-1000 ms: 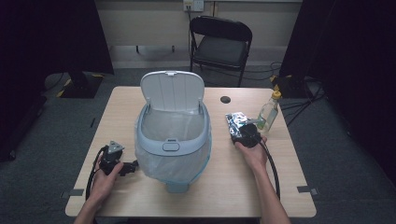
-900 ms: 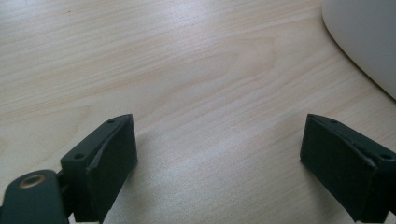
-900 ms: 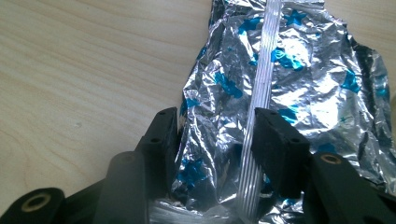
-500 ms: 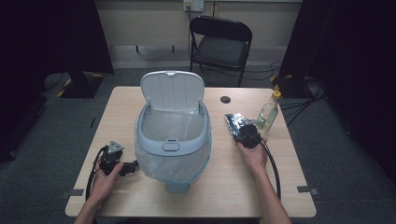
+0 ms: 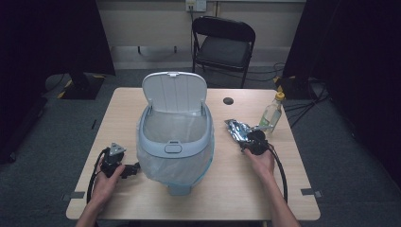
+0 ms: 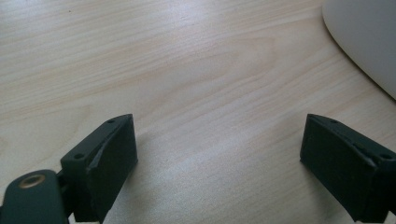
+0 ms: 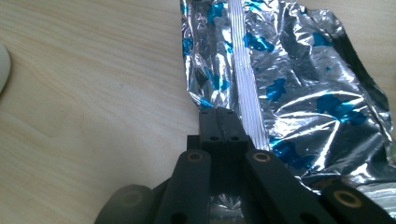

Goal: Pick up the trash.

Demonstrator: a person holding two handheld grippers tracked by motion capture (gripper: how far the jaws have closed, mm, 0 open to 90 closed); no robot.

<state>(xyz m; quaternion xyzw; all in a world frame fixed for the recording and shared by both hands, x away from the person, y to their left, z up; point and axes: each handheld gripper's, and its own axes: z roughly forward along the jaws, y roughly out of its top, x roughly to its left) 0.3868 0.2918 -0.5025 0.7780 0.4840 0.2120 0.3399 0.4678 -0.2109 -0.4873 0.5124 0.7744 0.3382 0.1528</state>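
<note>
Right tongs just closed, now pinching foil wrapper edge, right of bin; ready for lift. Left tongs open, empty, left of bin.

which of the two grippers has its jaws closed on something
The right gripper, pinched on the silver foil wrapper. The left gripper stands open over bare table.

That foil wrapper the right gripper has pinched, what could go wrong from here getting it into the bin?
The right gripper has just closed on only the near edge of the foil wrapper, so the thin crinkled foil might tear or slip out when lifted. The plastic bottle stands upright close beside the wrapper and could be knocked over by a swing. The bin opening sits higher than the table, so a low carry might snag the dangling wrapper on the rim.
</note>
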